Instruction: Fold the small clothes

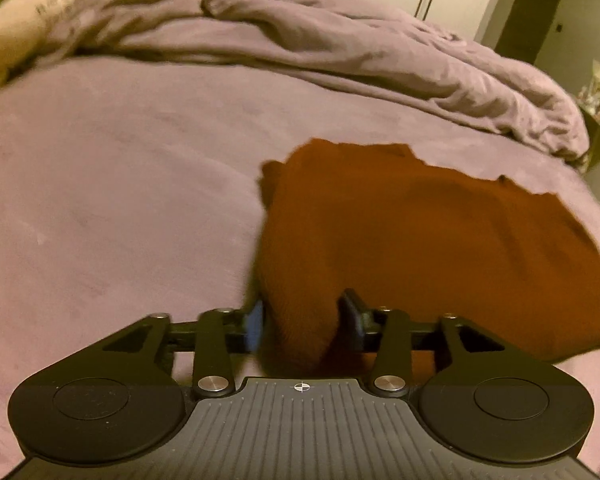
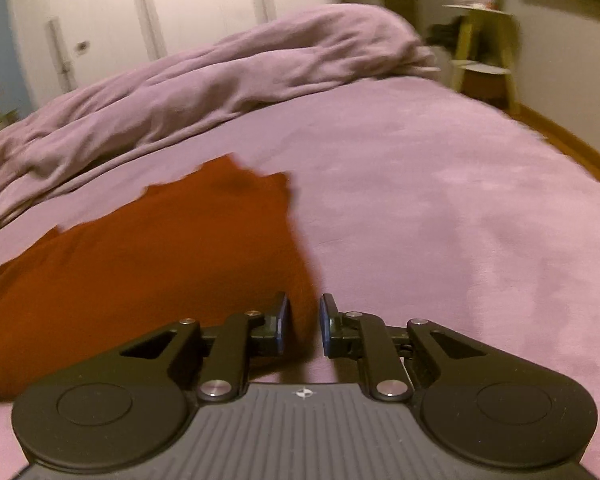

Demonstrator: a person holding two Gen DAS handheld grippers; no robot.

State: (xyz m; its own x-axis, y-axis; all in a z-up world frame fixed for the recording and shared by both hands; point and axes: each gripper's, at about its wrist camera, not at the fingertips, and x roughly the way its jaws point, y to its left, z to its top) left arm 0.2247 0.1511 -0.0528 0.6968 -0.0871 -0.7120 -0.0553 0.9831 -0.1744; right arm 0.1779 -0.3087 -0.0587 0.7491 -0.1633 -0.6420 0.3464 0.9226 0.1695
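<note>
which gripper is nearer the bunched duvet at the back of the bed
Neither clearly. Left gripper and right gripper both sit at the rust garment's near edge, with the duvet beyond it.
</note>
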